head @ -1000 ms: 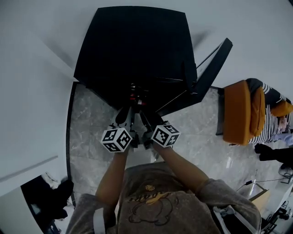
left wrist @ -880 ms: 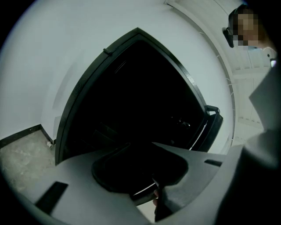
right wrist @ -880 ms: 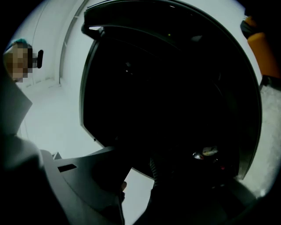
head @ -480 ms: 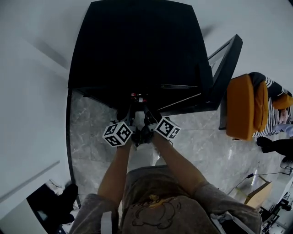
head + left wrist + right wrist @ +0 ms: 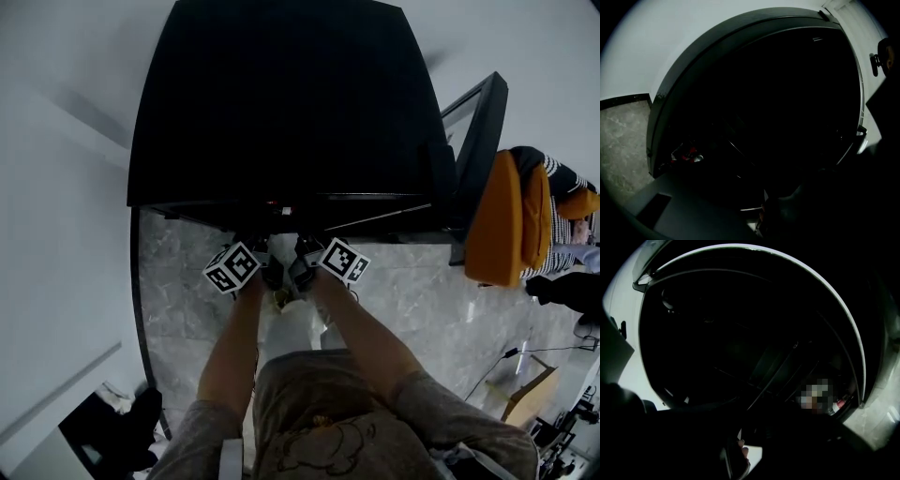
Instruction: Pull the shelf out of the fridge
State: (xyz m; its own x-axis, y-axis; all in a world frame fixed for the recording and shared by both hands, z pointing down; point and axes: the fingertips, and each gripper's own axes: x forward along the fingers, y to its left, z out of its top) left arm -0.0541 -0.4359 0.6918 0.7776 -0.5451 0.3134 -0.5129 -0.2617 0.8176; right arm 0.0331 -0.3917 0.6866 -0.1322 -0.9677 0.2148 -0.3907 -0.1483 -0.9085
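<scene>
From the head view I look down on the black fridge (image 5: 281, 94), its door (image 5: 473, 141) swung open at the right. Both grippers reach into its dark opening side by side, the left gripper (image 5: 264, 246) and the right gripper (image 5: 305, 246), with their tips under the top edge. Their jaws have just been opening. In the left gripper view the left gripper (image 5: 754, 201) shows wide-apart jaws with nothing seen between them. The right gripper (image 5: 750, 437) looks the same. The shelf (image 5: 778, 373) shows as faint slanted rails ahead, with thin shelf (image 5: 736, 150) lines in the other view.
Red-topped items (image 5: 686, 153) stand low inside the fridge. An orange chair (image 5: 502, 220) with a person in striped clothes (image 5: 553, 192) sits right of the door. The marble floor (image 5: 178, 272) lies in front, with a white wall at the left.
Both grippers have sunk and pushed further into the fridge opening, so their tips are now under its top edge. Their marker cubes have rolled outward. The fridge fills more of the head view.
</scene>
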